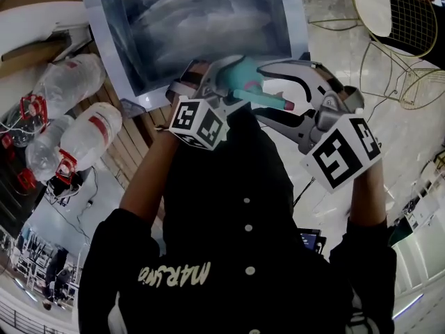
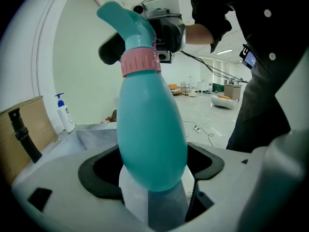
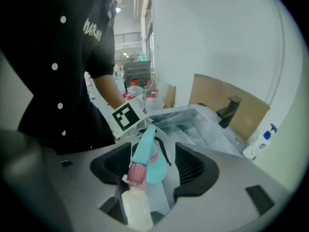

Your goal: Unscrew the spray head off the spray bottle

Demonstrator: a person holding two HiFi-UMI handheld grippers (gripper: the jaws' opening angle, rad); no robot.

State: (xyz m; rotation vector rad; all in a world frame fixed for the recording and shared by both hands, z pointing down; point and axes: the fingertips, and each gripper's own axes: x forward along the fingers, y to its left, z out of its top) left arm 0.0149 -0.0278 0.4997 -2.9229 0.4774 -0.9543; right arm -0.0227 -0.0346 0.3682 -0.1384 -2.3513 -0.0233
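Note:
A teal spray bottle [image 1: 245,83] is held in the air in front of the person's chest. My left gripper [image 1: 233,82] is shut on its rounded body [image 2: 152,134]; the pads press both sides. Above the body sit a pink collar [image 2: 140,62] and the teal spray head [image 2: 123,16]. My right gripper [image 1: 265,92] faces it from the right. In the right gripper view the spray head [image 3: 144,146] with its pink nozzle tip [image 3: 136,173] lies between the wide-set jaws of that gripper [image 3: 154,168]. A gap shows on the right side, so it is open.
A steel sink [image 1: 195,26] lies beyond the grippers, with a black faucet [image 3: 229,108] and a white pump bottle [image 3: 263,139]. Clear bottles with red spray heads [image 1: 76,82] lie on the wooden counter at left. A wire chair [image 1: 396,19] stands at the far right.

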